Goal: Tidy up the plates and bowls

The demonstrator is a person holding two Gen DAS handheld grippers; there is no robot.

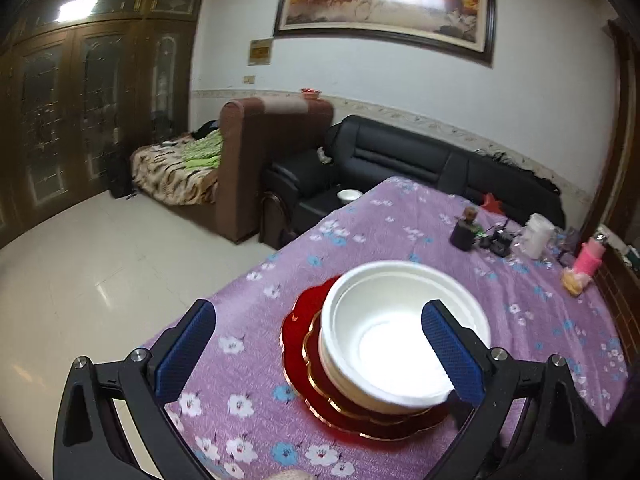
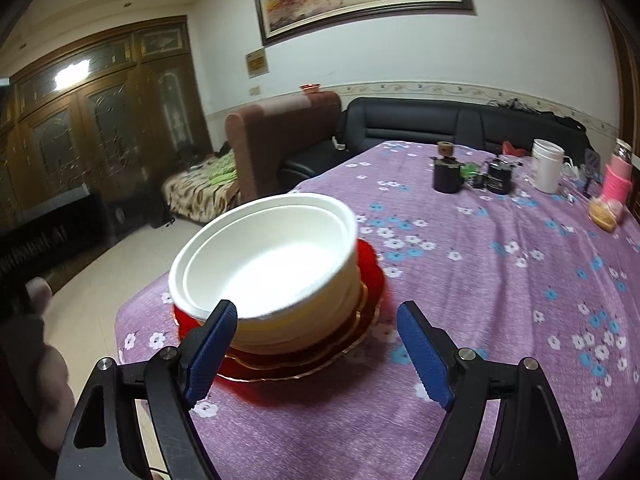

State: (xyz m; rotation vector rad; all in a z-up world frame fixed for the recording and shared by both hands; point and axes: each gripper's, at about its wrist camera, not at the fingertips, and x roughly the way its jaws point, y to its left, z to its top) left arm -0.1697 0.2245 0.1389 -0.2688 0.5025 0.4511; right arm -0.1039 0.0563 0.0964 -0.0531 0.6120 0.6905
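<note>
Covering most of both views, a table [image 2: 480, 300] wears a purple cloth printed with white and blue flowers. Near its front corner sits a stack: red plates [image 1: 316, 384] with scalloped gold rims at the bottom, and white bowls [image 1: 404, 332] nested one inside another on top of them. In the right wrist view the same red plates [image 2: 360, 332] show under the white bowls [image 2: 268, 264], which lean slightly toward the table edge.

At the far end of the table stand a dark mug [image 2: 447, 178], a white jar [image 2: 546, 165] and a pink bottle [image 2: 618, 178], well apart from the stack.

Both grippers stand spread wide, holding nothing. The left gripper [image 1: 320, 356] has its right blue pad in front of the bowls, its left pad over bare cloth. The right gripper [image 2: 320, 356] has its left pad in front of the bowls' near wall; whether it touches I cannot tell.
</note>
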